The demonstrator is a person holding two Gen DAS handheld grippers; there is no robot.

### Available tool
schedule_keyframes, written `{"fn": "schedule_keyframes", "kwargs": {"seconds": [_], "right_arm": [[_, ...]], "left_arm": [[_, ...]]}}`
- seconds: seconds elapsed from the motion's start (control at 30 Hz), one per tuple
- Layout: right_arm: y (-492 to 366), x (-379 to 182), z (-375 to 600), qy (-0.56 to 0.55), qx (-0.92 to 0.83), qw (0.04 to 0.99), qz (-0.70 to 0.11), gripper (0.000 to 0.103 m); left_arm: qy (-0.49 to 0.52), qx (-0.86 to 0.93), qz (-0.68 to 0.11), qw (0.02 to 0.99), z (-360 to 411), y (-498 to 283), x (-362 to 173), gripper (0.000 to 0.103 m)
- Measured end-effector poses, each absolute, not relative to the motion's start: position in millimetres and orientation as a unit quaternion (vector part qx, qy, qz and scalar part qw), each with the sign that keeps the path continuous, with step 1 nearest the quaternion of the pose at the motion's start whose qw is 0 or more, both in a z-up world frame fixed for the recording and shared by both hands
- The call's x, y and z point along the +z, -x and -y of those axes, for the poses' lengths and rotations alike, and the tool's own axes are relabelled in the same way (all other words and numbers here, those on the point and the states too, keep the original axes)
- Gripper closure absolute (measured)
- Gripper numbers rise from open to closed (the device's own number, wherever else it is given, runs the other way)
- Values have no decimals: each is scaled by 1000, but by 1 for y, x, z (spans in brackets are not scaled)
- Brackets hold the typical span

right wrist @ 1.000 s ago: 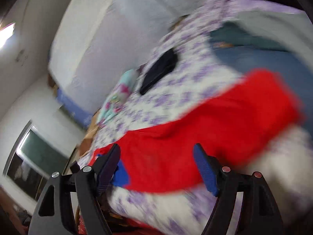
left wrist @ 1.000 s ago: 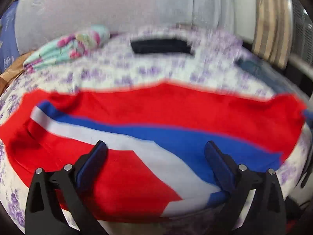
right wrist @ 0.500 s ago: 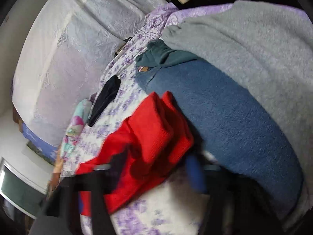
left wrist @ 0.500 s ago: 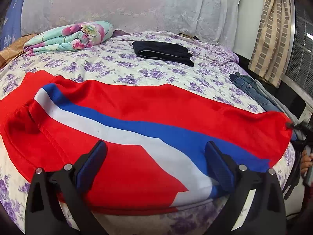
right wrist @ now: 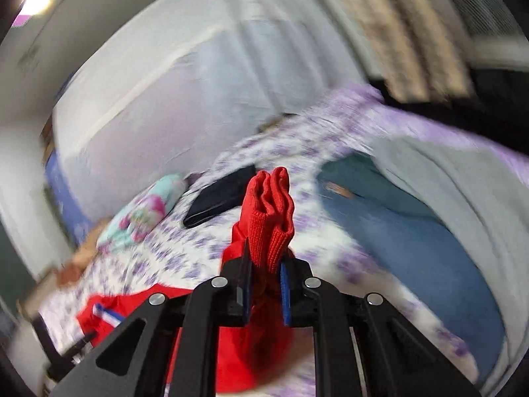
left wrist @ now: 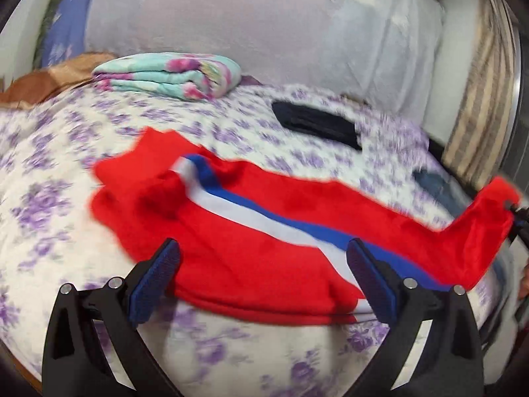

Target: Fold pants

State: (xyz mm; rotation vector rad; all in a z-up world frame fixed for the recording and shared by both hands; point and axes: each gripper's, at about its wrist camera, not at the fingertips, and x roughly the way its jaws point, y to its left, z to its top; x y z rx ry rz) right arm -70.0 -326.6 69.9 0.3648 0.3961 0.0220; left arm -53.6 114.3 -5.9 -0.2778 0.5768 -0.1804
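Note:
Red pants (left wrist: pixel 251 258) with a white and blue side stripe lie across the flowered bed (left wrist: pixel 49 205). My left gripper (left wrist: pixel 261 278) is open and empty, just above the pants' near edge. My right gripper (right wrist: pixel 264 284) is shut on the red ribbed cuff (right wrist: pixel 269 211) of the pants and holds it lifted off the bed. In the left wrist view that lifted end (left wrist: pixel 492 221) rises at the far right, with the right gripper's tip beside it. The rest of the pants (right wrist: pixel 132 307) trails down to the lower left in the right wrist view.
A folded floral blanket (left wrist: pixel 172 76) and a folded dark garment (left wrist: pixel 317 122) lie at the back of the bed. Blue jeans (right wrist: pixel 413 248) and a grey cloth (right wrist: pixel 463 182) lie to the right. A striped curtain (left wrist: pixel 479 106) hangs at the right.
My right gripper has shut on the red cuff and lifted it. The pants' right end rose and the whole garment shifted on the bed. The left gripper stays open.

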Motion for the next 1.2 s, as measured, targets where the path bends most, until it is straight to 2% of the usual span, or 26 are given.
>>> {"fn": "schedule_keyframes", "kwargs": {"seconds": [0.13, 0.23, 0.3, 0.4, 0.43, 0.53, 0.67, 0.73, 0.83, 0.93, 1.0, 1.03, 1.07, 1.13, 1.2], "right_arm": [[39, 74, 237, -94, 74, 970, -214, 89], [18, 49, 157, 4, 105, 963, -250, 89], [5, 18, 111, 77, 129, 942, -300, 81], [15, -9, 74, 149, 152, 923, -319, 61], [22, -5, 72, 152, 164, 924, -310, 56], [34, 25, 90, 90, 212, 926, -301, 56], [25, 56, 126, 35, 118, 958, -259, 56], [13, 47, 131, 45, 79, 959, -267, 56], [-12, -13, 108, 87, 89, 918, -376, 56], [-5, -14, 91, 123, 82, 925, -351, 54], [-3, 2, 97, 92, 101, 931, -339, 50], [0, 8, 101, 75, 104, 936, -327, 42], [5, 15, 104, 63, 104, 943, -311, 30], [7, 17, 105, 65, 101, 947, -298, 16], [-7, -8, 96, 96, 116, 922, -356, 13]], "left_arm": [[183, -65, -266, 944, -151, 61, -1, 5], [208, -58, -271, 938, -170, 61, -3, 5], [222, -61, -272, 935, -180, 63, -4, 5], [221, -60, -269, 935, -189, 66, -5, 5], [216, -59, -268, 937, -192, 68, -7, 5], [215, -55, -269, 937, -199, 69, -13, 5], [215, -61, -270, 937, -201, 68, -20, 5], [194, -56, -270, 941, -196, 68, -21, 5], [154, -37, -282, 946, -186, 63, -26, 5], [110, -13, -287, 952, -173, 61, -29, 5], [96, -5, -289, 952, -169, 60, -30, 5], [96, -5, -290, 952, -170, 60, -30, 5], [100, -7, -291, 952, -171, 61, -29, 5], [125, -18, -295, 947, -179, 60, -27, 5], [158, -33, -299, 941, -187, 58, -24, 5]]}}
